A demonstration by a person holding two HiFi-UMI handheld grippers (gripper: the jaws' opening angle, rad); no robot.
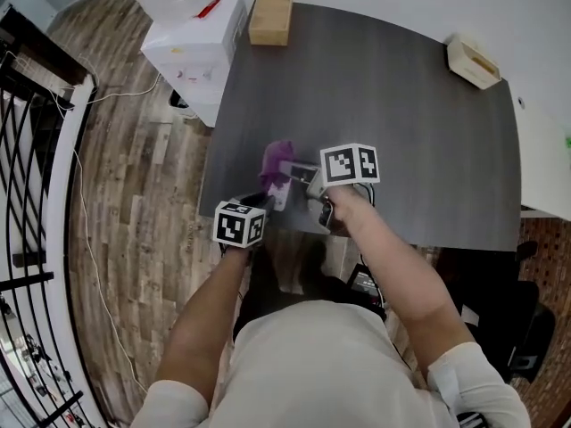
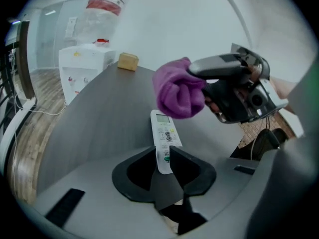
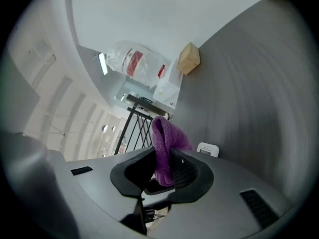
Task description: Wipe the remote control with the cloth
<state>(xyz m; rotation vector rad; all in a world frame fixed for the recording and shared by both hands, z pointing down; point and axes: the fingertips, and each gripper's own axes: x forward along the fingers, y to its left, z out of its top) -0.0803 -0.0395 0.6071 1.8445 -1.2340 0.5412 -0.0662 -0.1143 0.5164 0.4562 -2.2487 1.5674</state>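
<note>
A white remote control (image 2: 163, 136) lies on the dark grey table (image 1: 401, 132) near its front edge. Its near end sits between the jaws of my left gripper (image 2: 163, 157), and both jaws meet its sides. In the head view the remote control (image 1: 282, 193) pokes out from the left gripper (image 1: 270, 201). My right gripper (image 3: 167, 164) is shut on a bunched purple cloth (image 3: 166, 143). The cloth (image 2: 178, 93) hangs just above the remote's far end, with the right gripper (image 2: 222, 72) coming in from the right. The remote's tip (image 3: 208, 149) shows beside the cloth.
A wooden block (image 1: 270, 16) stands at the table's far left corner and a small wooden tray (image 1: 473, 61) at its far right. A white water dispenser (image 1: 192, 47) stands left of the table, with a black railing (image 1: 27, 150) beyond it.
</note>
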